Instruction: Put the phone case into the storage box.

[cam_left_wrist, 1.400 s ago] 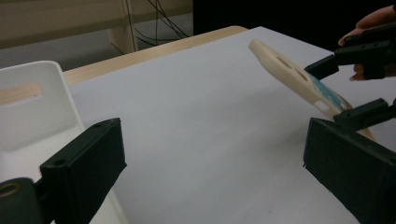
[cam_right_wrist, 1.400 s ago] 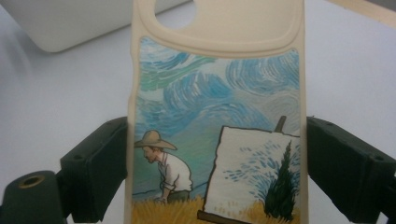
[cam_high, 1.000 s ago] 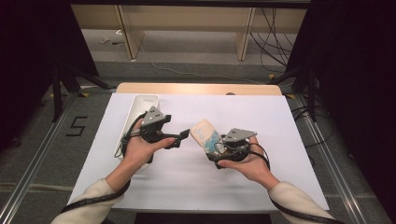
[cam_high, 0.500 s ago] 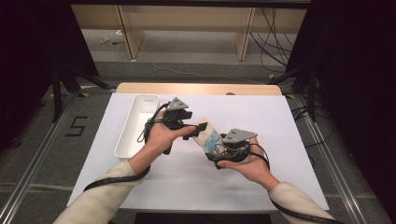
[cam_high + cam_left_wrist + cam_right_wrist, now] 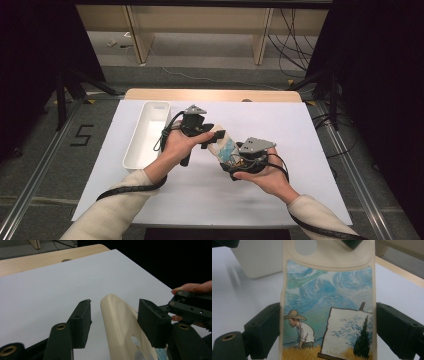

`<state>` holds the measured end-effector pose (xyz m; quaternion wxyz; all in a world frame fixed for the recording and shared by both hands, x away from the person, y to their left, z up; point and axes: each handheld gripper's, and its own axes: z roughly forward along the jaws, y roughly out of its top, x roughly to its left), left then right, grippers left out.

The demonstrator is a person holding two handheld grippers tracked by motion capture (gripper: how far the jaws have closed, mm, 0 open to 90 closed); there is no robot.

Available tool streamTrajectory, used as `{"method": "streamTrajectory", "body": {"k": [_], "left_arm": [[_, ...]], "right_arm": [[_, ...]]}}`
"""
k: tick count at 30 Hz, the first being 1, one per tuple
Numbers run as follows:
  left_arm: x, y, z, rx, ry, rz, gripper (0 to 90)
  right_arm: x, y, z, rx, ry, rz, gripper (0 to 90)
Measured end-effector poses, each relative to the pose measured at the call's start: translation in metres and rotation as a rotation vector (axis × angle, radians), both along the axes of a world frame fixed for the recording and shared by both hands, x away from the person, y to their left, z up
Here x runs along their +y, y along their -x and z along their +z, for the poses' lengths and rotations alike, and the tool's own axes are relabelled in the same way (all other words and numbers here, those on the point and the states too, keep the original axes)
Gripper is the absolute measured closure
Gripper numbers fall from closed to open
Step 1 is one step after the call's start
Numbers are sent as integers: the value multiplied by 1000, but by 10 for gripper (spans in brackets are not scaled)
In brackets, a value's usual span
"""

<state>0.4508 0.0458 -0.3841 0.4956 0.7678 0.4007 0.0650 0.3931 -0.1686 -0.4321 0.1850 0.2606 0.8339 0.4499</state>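
The phone case [image 5: 327, 302] is held nearest, above the counter [image 5: 300, 130], by the right gripper [image 5: 235, 162], whose jaws are clamped on its two long edges, as the right gripper view shows. A painted scene is carried on the case: swirling blue sky, a figure in a straw hat bent over yellow grain, and an easel bearing a canvas with a dark cypress; no brand, label or lettering can be read on it. The cream rim and the camera cut-out are seen at the far end of the case. That far end is straddled by the left gripper [image 5: 214, 137], whose jaws have just been closing; in the left gripper view the case [image 5: 120, 322] is seen between them, edge-on, with a gap left on either side, so the jaws are recorded as apart and not yet pressing. The step in hand is judged to be a handover or a two-handed hold of the case. For the next move, the left jaws would need to be closed squarely on the case's faces before any release by the right. Farther off, a white tray [image 5: 145, 135] is noted on the counter beside the left hand [image 5: 182, 147], and the figure "5" [image 5: 81, 135] is marked on the floor beyond.
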Motion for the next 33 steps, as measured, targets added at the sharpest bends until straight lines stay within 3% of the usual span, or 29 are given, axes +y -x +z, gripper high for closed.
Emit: {"method": "streamTrajectory", "body": {"k": [15, 19, 20, 21, 22, 23, 24, 25, 26, 27, 28, 33], "left_arm": [[0, -5, -4, 100, 98, -3, 610], [1, -4, -2, 106, 147, -21, 746], [1, -2, 0, 97, 151, -36, 746], [-2, 3, 4, 47, 124, -44, 789], [-2, 3, 4, 47, 124, -44, 791], [-4, 6, 9, -4, 81, -68, 793], [-4, 6, 9, -4, 81, -68, 793], [-5, 8, 11, -32, 55, -67, 793], [-5, 8, 12, -38, 53, -72, 793], [-5, 9, 13, -18, 70, -86, 793], [-6, 9, 15, -30, 63, -100, 793], [-4, 9, 18, -46, 57, -129, 793]], "right_arm": [[1, 1, -1, -18, 14, -2, 118], [2, 1, -3, -21, 29, -3, 112], [2, 1, -3, -21, 29, -3, 112], [3, 2, -4, -26, 34, -6, 116], [3, 2, -4, -29, 37, -1, 196], [3, 3, -3, -39, 46, 7, 292], [3, 3, -3, -39, 46, 7, 292], [3, 3, -2, -54, 53, -11, 270], [0, 1, -1, -36, 24, -10, 238], [0, 1, -1, -36, 24, -10, 238], [-3, -2, 0, -26, -13, -7, 188], [-14, -8, 3, -7, -39, 4, 158]]}}
